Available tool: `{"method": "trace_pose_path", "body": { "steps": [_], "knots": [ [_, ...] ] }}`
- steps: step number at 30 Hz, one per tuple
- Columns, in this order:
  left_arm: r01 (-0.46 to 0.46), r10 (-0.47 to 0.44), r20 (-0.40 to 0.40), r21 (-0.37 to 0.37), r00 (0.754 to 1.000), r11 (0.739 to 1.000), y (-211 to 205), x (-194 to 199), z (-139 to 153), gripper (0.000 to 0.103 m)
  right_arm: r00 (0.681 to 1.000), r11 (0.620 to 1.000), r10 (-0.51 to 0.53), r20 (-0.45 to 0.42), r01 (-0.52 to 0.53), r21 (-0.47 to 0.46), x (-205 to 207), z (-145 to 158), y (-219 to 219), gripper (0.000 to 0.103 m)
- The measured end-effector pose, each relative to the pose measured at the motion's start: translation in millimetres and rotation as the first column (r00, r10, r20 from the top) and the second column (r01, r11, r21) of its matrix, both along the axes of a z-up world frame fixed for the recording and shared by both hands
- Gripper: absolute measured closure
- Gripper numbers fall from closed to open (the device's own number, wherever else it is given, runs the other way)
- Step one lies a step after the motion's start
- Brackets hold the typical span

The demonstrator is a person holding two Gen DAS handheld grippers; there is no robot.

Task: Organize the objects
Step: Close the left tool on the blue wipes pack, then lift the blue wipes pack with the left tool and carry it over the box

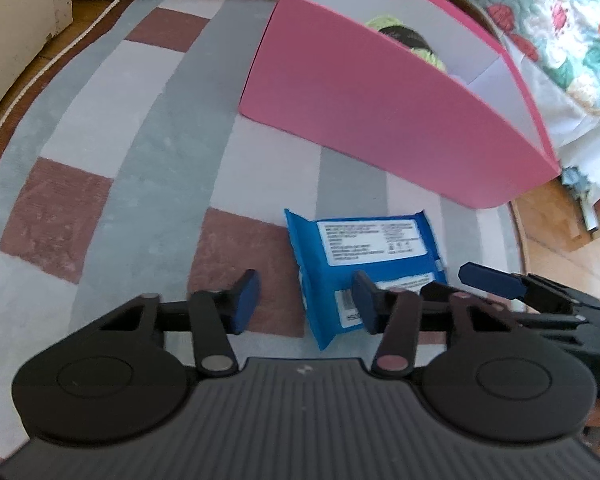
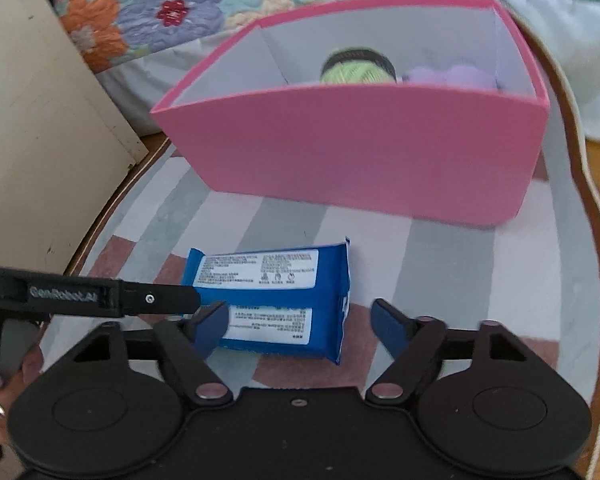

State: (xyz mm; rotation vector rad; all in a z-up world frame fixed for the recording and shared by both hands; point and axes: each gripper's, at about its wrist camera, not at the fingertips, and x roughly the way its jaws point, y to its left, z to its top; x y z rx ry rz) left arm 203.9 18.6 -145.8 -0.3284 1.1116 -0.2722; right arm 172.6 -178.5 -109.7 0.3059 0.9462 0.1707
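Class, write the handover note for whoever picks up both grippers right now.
Left gripper: open, fingers astride one end of the blue packet, not pressing.
Right gripper: open around the packet's other end.
Packet lies label-up on the striped mat, in front of the pink box.
Done: green item and purple item are in the box.
Left: grip the packet, put it in.

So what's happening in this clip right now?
A person holding a gripper in each hand is tidying things on a striped rug. Both grippers are low over a blue packet lying label-up in front of a pink box. The left gripper and right gripper each have the packet partly between open jaws; neither grips it yet. The box already holds a green item and a purple one.
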Motion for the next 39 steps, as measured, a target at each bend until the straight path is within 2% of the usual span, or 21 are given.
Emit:
{"method": "trace_pose_path", "body": {
  "steps": [2,4,9,12,13,17,20,28,34,37,39],
  "knots": [
    [0.014,-0.014,0.003,0.026,1.0,1.0,-4.5,-0.4,-1.5,0.065,1.0,1.0,-0.003,-0.018,0.004,0.027,0.3,-4.9,-1.1,0.038],
    [0.021,-0.021,0.0,0.02,1.0,1.0,-6.4,-0.2,-0.4,0.077,0.999,0.999,0.0,-0.037,0.002,0.041,0.6,-9.6,-1.4,0.05],
    [0.012,-0.012,-0.004,-0.006,1.0,1.0,-6.1,-1.3,-1.3,0.082,0.999,0.999,-0.008,-0.04,0.009,0.034,-2.4,-10.4,0.3,0.062],
    [-0.002,0.001,-0.002,-0.016,1.0,1.0,-5.5,-0.9,-3.0,0.082,0.999,1.0,-0.003,-0.046,0.004,0.028,0.1,-10.5,0.4,0.063],
    [-0.004,0.004,0.002,-0.01,1.0,1.0,-6.3,-0.4,-4.3,0.079,0.999,1.0,-0.004,-0.046,0.005,0.028,2.0,-10.7,-0.7,0.063],
    [0.01,-0.012,0.027,0.049,1.0,0.999,-17.2,-0.3,-1.6,0.082,0.999,0.998,-0.035,-0.031,0.037,0.042,5.6,-12.9,-6.6,0.061],
    [-0.005,0.005,0.038,0.013,0.999,1.0,-14.1,-2.1,-3.5,0.083,0.998,0.996,-0.046,-0.031,0.048,0.077,5.1,-16.5,-5.9,0.061],
    [-0.011,0.012,0.027,-0.019,1.0,1.0,-12.7,-1.7,-3.0,0.088,1.0,1.0,-0.025,0.001,0.025,-0.015,1.6,-10.8,8.5,0.064],
    [-0.037,0.037,0.0,-0.06,0.999,0.998,-6.8,-4.8,-2.1,0.088,0.998,0.989,0.037,0.056,-0.028,-0.147,-8.8,0.7,29.1,0.064],
    [-0.038,0.038,0.005,-0.069,0.999,0.997,-4.9,-8.4,2.7,0.088,0.998,0.988,0.047,0.048,-0.039,-0.152,-13.7,7.3,32.5,0.064],
    [-0.031,0.03,-0.012,-0.103,0.999,0.994,-2.0,-9.3,4.3,0.088,0.997,0.986,0.05,0.053,-0.041,-0.163,-19.0,11.2,33.0,0.064]
  ]
}}
